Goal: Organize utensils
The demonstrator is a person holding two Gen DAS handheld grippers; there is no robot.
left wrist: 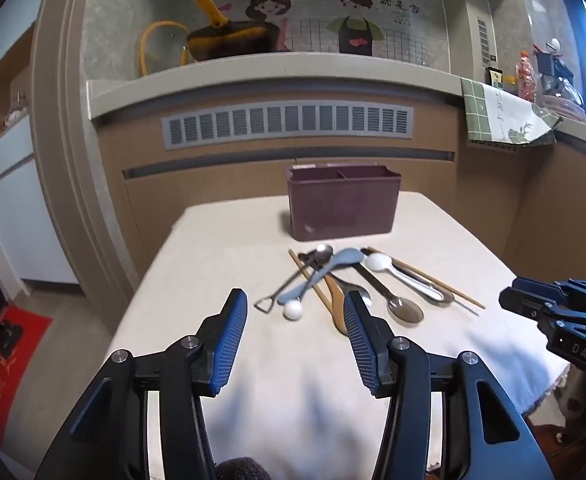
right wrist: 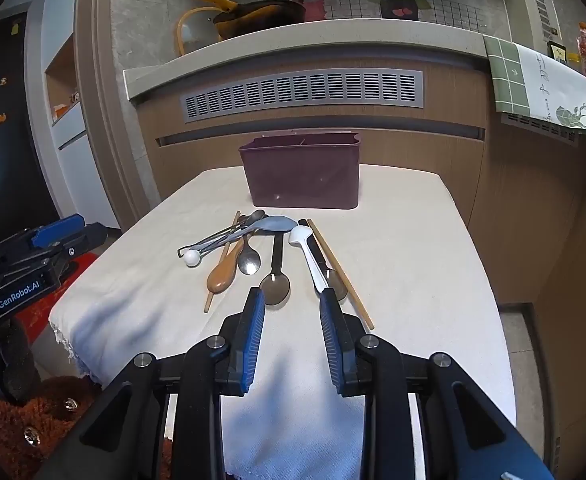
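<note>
A maroon utensil holder (left wrist: pixel 343 204) with two compartments stands at the far end of the cloth-covered table (left wrist: pixel 221 256); it also shows in the right wrist view (right wrist: pixel 303 176). In front of it lies a pile of utensils: a blue-grey spoon (left wrist: pixel 325 270) (right wrist: pixel 269 226), a white spoon (left wrist: pixel 379 262) (right wrist: pixel 305 248), a wooden spoon (right wrist: pixel 225 272), metal spoons (right wrist: pixel 275 280) and chopsticks (right wrist: pixel 339 272). My left gripper (left wrist: pixel 295 312) is open and empty just short of the pile. My right gripper (right wrist: pixel 291 304) is open and empty near the white spoon's handle.
The table's left and right edges drop off to the floor. A counter (left wrist: pixel 273 70) with a pan stands behind the table. A green cloth (left wrist: pixel 501 116) hangs at the right. The other gripper shows at each view's side (left wrist: pixel 553 312) (right wrist: pixel 25 264).
</note>
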